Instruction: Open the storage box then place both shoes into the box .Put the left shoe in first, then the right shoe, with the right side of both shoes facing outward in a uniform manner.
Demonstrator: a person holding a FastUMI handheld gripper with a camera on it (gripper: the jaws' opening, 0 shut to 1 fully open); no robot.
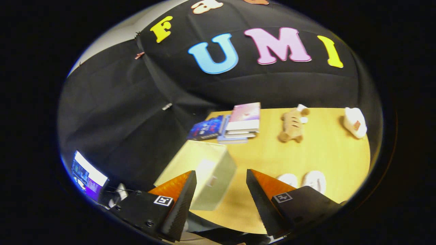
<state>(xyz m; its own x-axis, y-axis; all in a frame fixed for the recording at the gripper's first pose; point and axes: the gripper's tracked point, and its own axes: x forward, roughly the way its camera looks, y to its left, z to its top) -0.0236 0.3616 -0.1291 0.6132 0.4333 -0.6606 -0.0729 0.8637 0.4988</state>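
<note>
A: The hand-held gripper (221,185) is hanging above the near end of the bench (323,153) with its fingers spread wide and gripping nothing.

B: And the storage box (204,170)?

A: It is sitting near the bench's corner, just ahead of the fingers and partly behind the left one. Its lid is lying flat and closed, so I cannot tell what is inside.

B: The shoes?

A: The two pale shoes (303,180) are lying side by side on the bench, just beyond the right finger, apart from the box.

B: What are you worrying about?

A: The box is standing close to the bench's edge. A push on the lid instead of a lift could be sliding it off the bench. Also the shoes are looking much alike, so picking the wrong one first is a real risk.

B: Anything else around?

A: A stack of books (238,124), a plush toy (293,126) and a white slipper-like thing (355,122) are lying farther back, well clear of the box.
</note>
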